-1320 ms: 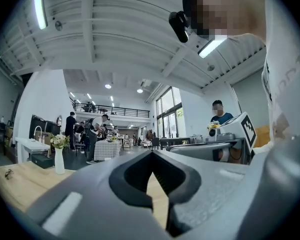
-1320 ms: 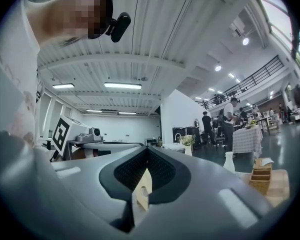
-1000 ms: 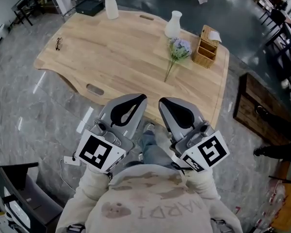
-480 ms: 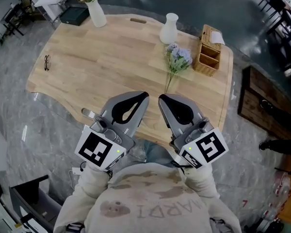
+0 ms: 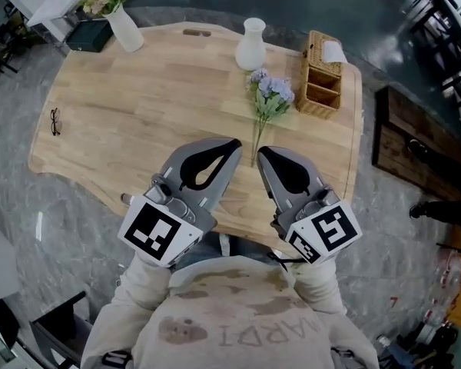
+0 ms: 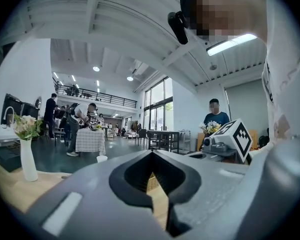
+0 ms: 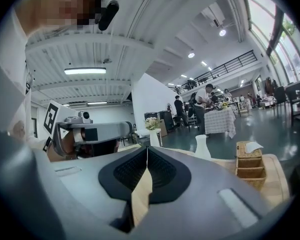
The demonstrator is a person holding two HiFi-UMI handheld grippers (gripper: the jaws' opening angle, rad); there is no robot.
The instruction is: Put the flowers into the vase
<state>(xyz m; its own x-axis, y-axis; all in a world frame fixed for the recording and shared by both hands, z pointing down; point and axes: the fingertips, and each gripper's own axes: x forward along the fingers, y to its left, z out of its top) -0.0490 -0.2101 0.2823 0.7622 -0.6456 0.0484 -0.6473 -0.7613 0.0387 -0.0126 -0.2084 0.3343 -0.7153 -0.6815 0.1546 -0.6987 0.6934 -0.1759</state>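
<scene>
Closest to me, both claws sit side by side above the near edge of the tabletop (image 5: 154, 106), tips aimed away from the body. The left claw (image 5: 232, 144) is pinched narrow. In its own view the 2 jaws meet at the tips, and only a thin slit lower down shows bare wood behind. Nothing sits between them. The right claw (image 5: 263, 154) is the same, closed tip to tip and holding nothing. Through its slit I see only tabletop.

Just beyond the 2 tips, the flowers (image 5: 269, 94) lie flat on the wood, loose, gripped by neither claw. In the head view the stem end points back toward me and falls between the claws' tips, and the pale blue heads lie farther out. I cannot tell how high the tips are above the stem.

Just right of the heads stands a wicker basket (image 5: 323, 75) with a white slip in its far compartment. Behind the heads, near but apart from them, the white vase (image 5: 251, 46) stands upright, with the flowers outside it. The right gripper view shows the vase (image 7: 202, 146) just left of the basket (image 7: 250, 166).

Far to the left, glasses (image 5: 54, 120) lie near the tabletop's edge. At the far left corner a 2nd vase (image 5: 123, 28) holds its own bunch, with a dark box (image 5: 88, 35) just left of it.
</scene>
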